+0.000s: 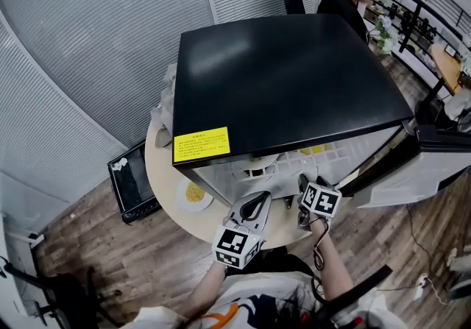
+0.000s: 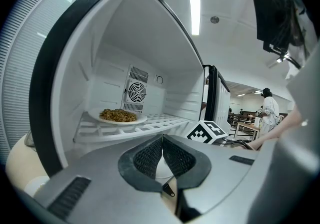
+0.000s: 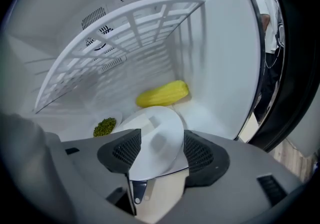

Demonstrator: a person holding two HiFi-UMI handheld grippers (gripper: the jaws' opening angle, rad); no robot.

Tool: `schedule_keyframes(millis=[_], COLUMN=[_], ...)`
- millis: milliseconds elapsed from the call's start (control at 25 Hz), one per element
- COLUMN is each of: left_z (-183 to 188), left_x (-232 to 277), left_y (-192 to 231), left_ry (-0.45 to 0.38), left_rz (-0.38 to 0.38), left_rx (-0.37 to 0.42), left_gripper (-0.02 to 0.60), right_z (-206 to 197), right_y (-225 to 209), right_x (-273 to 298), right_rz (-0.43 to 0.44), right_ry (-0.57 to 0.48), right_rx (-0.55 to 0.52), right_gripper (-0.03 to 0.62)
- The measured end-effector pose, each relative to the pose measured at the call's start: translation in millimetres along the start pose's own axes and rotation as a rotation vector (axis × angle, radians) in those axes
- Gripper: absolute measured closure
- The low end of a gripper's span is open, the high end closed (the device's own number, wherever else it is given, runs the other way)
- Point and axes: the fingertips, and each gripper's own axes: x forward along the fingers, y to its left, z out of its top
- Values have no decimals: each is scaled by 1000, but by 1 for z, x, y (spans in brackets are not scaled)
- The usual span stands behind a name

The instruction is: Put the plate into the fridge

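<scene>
Plate (image 3: 159,124) flat on fridge floor (image 3: 212,114), right between jaws of right gripper (image 3: 161,144), spread wide, not squeezing; left gripper (image 2: 162,144) closed, empty, farther back.

The fridge (image 1: 294,77) stands on the table (image 1: 165,206), with its door (image 1: 416,173) swung out to the right and a dish of food (image 1: 194,193) on the table just left of it. Inside, a rack (image 2: 150,127) carries a loaded plate (image 2: 119,116) before the fan (image 2: 134,91) in the back wall. Beneath the rack, the plate (image 3: 157,140) lies at the front between the right gripper's (image 3: 160,150) parted jaws — a corn cob (image 3: 162,93) behind it, a small dish (image 3: 105,127) to its left.
</scene>
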Motion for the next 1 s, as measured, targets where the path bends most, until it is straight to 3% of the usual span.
schedule_keyframes(millis=[400, 520, 760, 1000], left_z=[1, 1, 2, 1], left_x=[-5, -8, -15, -28], left_y=[-2, -5, -9, -12], left_ry=[-12, -15, -21, -26], left_rz=[-16, -29, -57, -93], left_rx=[1, 5, 8, 12], left_gripper=[569, 569, 569, 569], right_z=[18, 19, 21, 17], right_y=[20, 30, 47, 65], right_x=[-36, -48, -80, -109], right_rz=[59, 92, 134, 164], right_ry=[-64, -95, -143, -180], right_rx=[41, 77, 130, 165], right_gripper=[340, 437, 521, 542])
